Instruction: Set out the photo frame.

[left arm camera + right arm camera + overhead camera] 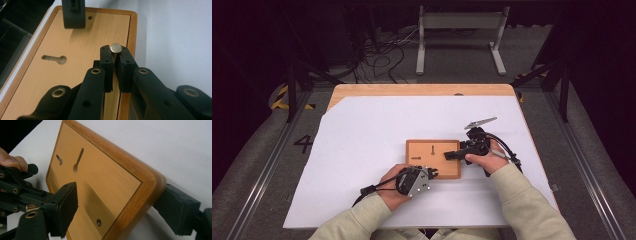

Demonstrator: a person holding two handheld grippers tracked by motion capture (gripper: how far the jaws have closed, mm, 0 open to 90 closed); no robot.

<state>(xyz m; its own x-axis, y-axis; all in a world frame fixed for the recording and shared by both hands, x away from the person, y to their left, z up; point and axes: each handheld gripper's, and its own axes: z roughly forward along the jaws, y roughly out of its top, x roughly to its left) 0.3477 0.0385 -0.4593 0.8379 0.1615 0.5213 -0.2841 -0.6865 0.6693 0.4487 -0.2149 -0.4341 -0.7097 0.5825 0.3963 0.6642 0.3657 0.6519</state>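
Wooden rectangular board [433, 158] is lying flat on the white desk [362, 150]; stiff, best gripped by its edge. Left hand-held gripper [115, 55] is pinching a small round-headed metal pin [116, 48]; right hand-held gripper [125, 207] is straddling the board's corner, jaws spread.

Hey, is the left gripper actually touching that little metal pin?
Touching. In the left gripper view the left gripper's two black pads are closed on the metal pin, pressing it from both sides, above the wooden board.

The wooden board [75, 45] is smooth, pale-grained, with a darker satin rim. The pin [116, 48] at its rim is polished, shiny metal. Around the board, the surface [362, 150] is covered in matt white paper.
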